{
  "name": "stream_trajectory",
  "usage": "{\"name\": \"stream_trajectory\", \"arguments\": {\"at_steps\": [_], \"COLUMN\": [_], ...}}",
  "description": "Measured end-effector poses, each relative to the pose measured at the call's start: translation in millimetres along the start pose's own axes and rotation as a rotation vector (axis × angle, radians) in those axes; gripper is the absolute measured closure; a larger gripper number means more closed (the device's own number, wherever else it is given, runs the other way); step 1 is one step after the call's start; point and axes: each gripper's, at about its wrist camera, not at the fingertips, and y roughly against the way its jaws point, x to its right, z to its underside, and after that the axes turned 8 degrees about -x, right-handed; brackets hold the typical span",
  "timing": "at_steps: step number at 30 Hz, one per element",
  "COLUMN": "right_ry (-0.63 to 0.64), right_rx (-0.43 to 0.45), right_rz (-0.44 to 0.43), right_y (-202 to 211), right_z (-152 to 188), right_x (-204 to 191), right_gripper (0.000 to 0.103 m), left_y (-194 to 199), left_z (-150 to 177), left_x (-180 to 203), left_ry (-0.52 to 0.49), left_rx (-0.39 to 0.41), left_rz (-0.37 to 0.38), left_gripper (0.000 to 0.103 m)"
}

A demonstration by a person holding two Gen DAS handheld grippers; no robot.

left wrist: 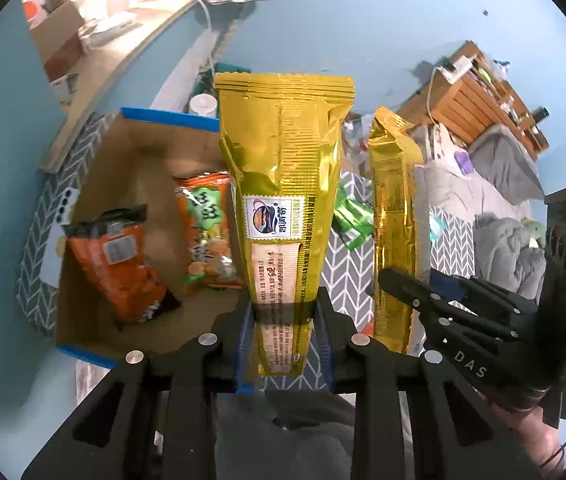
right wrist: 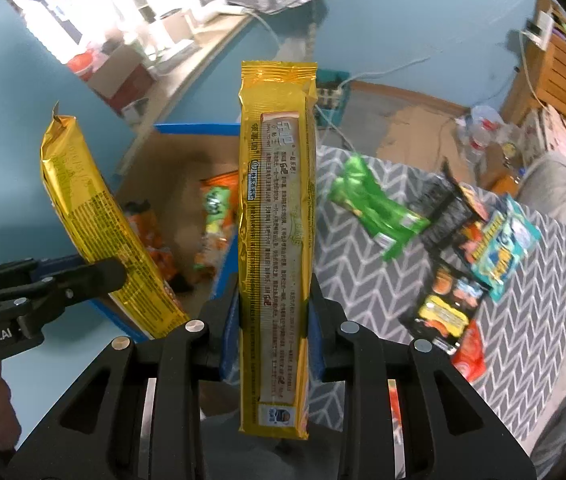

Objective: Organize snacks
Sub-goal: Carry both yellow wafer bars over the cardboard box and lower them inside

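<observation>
Left wrist: left gripper (left wrist: 283, 320) jaws clamped on a gold packet (left wrist: 283, 184), above the cardboard box (left wrist: 143, 152). Right gripper (right wrist: 273, 316) jaws grip a second gold packet (right wrist: 277, 200).

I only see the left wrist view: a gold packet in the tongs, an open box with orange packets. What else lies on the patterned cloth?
Observer: The right wrist view shows a row of snacks: a green packet, a black packet and a blue packet beside it.
Operator: Any others?
Observer: Yes, a red packet lies nearest the camera.
Operator: That second gold packet beside mine, is it held?
Observer: Yes. The right tongs are shut on that gold packet, printed seam facing the camera.
</observation>
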Motion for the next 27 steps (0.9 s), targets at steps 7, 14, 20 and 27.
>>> {"name": "stream_trajectory", "arguments": {"at_steps": [7, 14, 20, 27], "right_ry": [0.06, 0.086, 0.093, 0.078], "right_rx": [-0.005, -0.028, -0.052, -0.102], "right_rz": [-0.036, -0.06, -0.071, -0.088], "right_y": [-11, -30, -48, -77], "right_z": [-14, -26, -37, -49], "right_x": [-30, -54, -69, -79], "right_gripper": [0.076, 0.076, 0.076, 0.076], "left_y": [10, 2, -20, -53], "left_z": [-2, -8, -18, -24], "left_x": [-32, -67, -89, -102], "left_ry": [0.067, 0.1, 0.098, 0.08], "left_rx": [0.018, -0.003, -0.037, -0.1], "left_rz": [-0.012, -0.047, -0.081, -0.105], "left_gripper": [0.075, 0.075, 0.075, 0.075]}}
